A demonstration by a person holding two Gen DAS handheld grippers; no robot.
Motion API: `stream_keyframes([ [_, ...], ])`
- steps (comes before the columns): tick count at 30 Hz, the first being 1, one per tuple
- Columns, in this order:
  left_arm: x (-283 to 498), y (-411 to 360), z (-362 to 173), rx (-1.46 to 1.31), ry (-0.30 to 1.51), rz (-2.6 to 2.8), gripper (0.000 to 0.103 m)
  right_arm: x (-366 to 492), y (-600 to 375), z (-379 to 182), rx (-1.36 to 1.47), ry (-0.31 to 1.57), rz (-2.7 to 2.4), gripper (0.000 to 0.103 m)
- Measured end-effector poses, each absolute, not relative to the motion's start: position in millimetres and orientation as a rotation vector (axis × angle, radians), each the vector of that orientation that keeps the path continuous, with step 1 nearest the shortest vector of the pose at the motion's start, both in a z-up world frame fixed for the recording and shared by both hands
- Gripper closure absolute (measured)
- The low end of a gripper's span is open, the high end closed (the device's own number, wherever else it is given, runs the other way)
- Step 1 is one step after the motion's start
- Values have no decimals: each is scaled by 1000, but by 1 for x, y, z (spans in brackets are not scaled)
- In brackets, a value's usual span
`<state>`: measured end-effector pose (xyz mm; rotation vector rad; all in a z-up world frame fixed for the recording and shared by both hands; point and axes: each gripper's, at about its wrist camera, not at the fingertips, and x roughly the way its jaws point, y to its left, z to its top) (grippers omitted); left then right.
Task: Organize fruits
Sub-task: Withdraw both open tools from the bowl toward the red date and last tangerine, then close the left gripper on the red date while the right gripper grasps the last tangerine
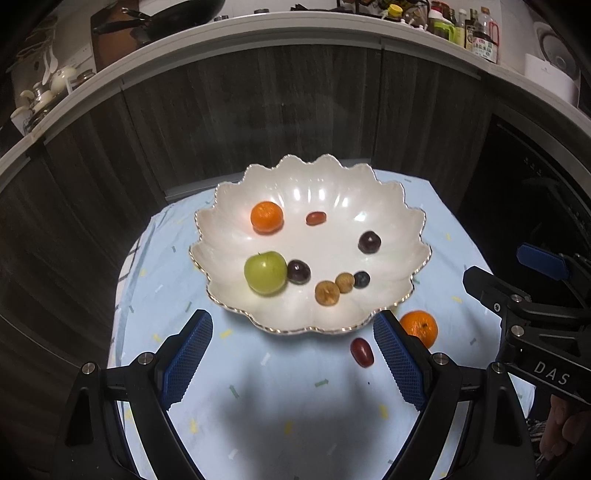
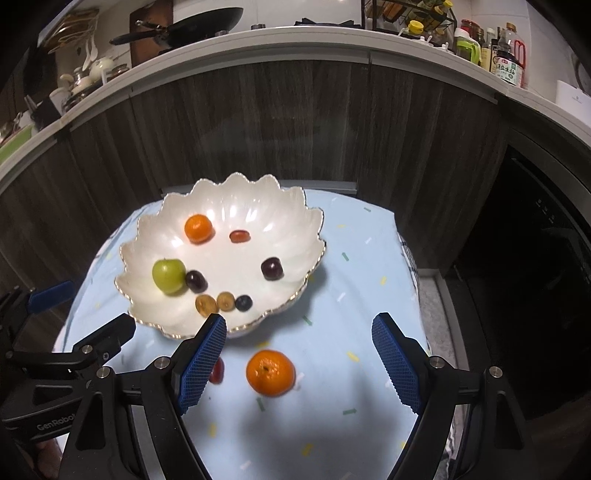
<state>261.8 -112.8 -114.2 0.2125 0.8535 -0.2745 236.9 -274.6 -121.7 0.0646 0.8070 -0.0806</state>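
A white scalloped bowl (image 1: pixel 388 221) (image 2: pixel 155 229) stands on a pale blue cloth. It holds a green apple (image 1: pixel 265 272) (image 2: pixel 168 276), a mandarin (image 1: pixel 266 216) (image 2: pixel 198 228), dark plums (image 1: pixel 369 242) and several small fruits. On the cloth in front of the bowl lie a second mandarin (image 1: pixel 419 328) (image 2: pixel 270 373) and a red grape (image 1: pixel 361 352) (image 2: pixel 218 370). My left gripper (image 1: pixel 291 332) is open and empty over the cloth, near the bowl's front rim. My right gripper (image 2: pixel 299 332) is open too, with the loose mandarin lying in the gap between its fingers, untouched.
The cloth-covered table (image 1: pixel 258 387) is small, with dark wood cabinet fronts (image 1: pixel 258 110) behind it. A counter above carries a pan (image 2: pixel 192 26), bottles (image 2: pixel 506 55) and crockery. A dark appliance (image 2: pixel 535 277) stands to the right.
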Motion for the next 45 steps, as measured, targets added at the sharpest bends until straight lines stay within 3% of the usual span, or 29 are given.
stream_keyframes([
  [36, 252, -146, -189, 348, 976, -441, 19, 245, -275, -185, 40, 962, 42, 21],
  [45, 262, -154, -205, 337, 985, -461, 27, 254, -274, -198, 47, 994, 68, 22],
])
